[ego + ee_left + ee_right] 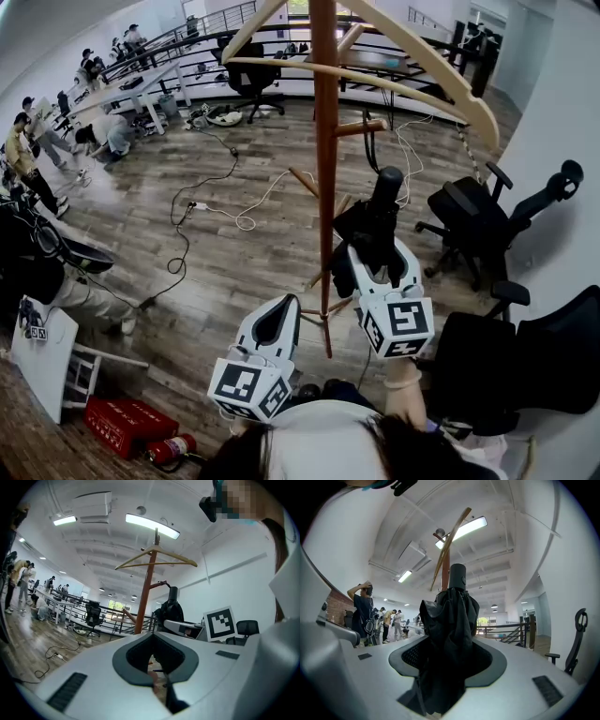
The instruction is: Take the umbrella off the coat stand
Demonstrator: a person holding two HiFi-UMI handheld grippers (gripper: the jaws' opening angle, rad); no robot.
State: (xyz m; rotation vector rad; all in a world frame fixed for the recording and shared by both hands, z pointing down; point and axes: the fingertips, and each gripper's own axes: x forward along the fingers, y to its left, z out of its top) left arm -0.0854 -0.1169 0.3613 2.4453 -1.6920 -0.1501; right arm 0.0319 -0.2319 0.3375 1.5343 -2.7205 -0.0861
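— Where's our umbrella (pixel 450 634)?
— Upright in our right gripper (pixel 376 255), which is clamped on its folded black canopy, just beside the coat stand (pixel 324 141) pole.
— Our left gripper (pixel 279 317)?
— Pinched together, empty.

The head view looks steeply down from above and behind the left gripper (pixel 278 309) and right gripper (pixel 375 253). Each gripper view sits close behind its own jaws, looking level along them; the umbrella (pixel 450 634) fills the right one. All three share the coat stand (pixel 323 141) ahead of the jaws; the left gripper view catches the right gripper beside it.
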